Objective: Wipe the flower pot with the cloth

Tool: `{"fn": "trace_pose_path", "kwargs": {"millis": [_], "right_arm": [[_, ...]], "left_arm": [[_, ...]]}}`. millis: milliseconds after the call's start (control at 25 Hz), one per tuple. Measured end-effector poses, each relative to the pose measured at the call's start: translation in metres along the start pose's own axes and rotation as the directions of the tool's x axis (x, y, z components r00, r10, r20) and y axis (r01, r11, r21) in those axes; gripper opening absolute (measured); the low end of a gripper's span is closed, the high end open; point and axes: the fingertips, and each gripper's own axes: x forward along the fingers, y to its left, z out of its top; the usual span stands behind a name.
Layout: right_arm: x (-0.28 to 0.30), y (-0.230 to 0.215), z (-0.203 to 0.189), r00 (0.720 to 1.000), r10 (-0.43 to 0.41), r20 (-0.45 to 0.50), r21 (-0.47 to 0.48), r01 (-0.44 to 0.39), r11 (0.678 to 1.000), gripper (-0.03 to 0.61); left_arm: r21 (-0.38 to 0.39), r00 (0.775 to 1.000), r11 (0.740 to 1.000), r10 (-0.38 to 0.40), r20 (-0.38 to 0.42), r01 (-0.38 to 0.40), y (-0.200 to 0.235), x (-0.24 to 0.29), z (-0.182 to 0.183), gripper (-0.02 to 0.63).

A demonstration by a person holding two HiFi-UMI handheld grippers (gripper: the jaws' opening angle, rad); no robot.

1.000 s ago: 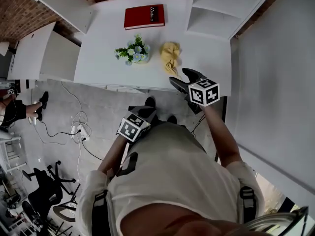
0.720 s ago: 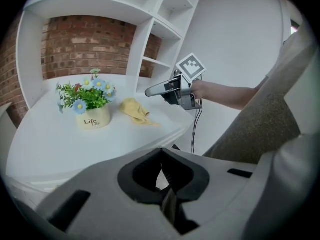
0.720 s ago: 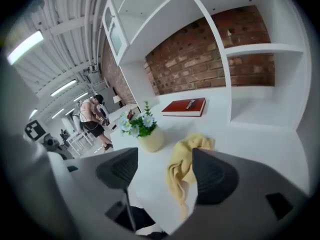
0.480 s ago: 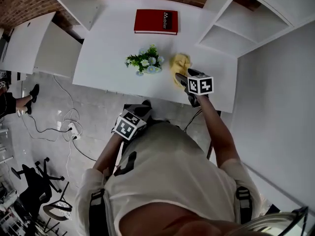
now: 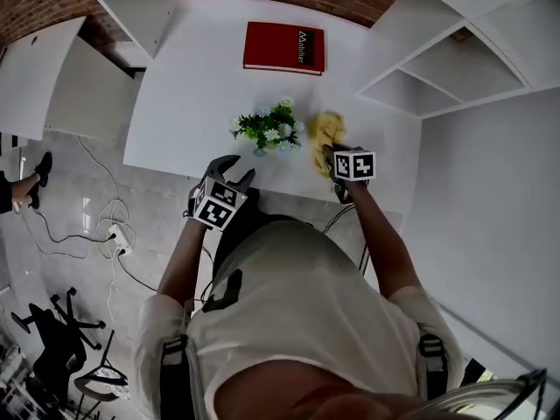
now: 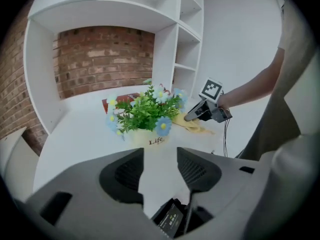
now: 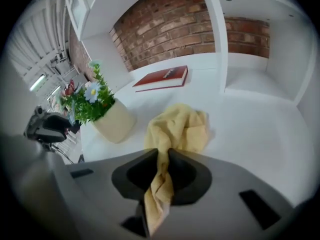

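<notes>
On the white table [image 5: 175,94], with the right gripper [image 7: 161,154] closing on a fold of the yellow cloth [image 7: 180,126] just beside the flower pot [image 7: 114,123] and the left gripper [image 6: 160,159] opening, empty, short of it: pinch deep, lift clear, steady the pot.

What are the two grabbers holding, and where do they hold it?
The right gripper is closing on the cloth, pinching its near end. The left gripper, jaws opening, holds nothing.
</notes>
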Motion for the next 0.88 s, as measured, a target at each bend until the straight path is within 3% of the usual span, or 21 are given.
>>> {"fn": "trace_pose_path", "kwargs": {"millis": [40, 120, 360, 640, 880], "right_arm": [[-0.002, 0.004, 0.002, 1.000, 0.009, 0.004, 0.019, -0.009, 1.000, 0.064], [-0.012, 0.023, 0.016, 0.996, 0.070, 0.057, 0.069, -0.074, 0.995, 0.063], [-0.037, 0.096, 0.081, 0.914, 0.289, 0.286, 0.206, -0.353, 0.913, 0.063], [-0.033, 0.107, 0.100, 0.828, 0.385, 0.408, 0.305, -0.521, 0.797, 0.063], [0.003, 0.105, 0.084, 0.788, 0.438, 0.433, 0.403, -0.604, 0.688, 0.063]], "left_arm": [[0.006, 1.000, 1.000, -0.016, -0.001, 0.016, 0.008, 0.006, 0.001, 0.237], [0.029, 0.998, 0.998, -0.055, 0.014, 0.054, 0.018, 0.016, 0.009, 0.314], [0.100, 0.988, 0.987, -0.137, 0.070, 0.129, 0.036, 0.052, 0.036, 0.350], [0.111, 0.986, 0.983, -0.154, 0.067, 0.146, 0.036, 0.072, 0.044, 0.353], [0.072, 0.993, 0.993, -0.094, 0.065, 0.089, 0.039, 0.084, 0.044, 0.353]]}}
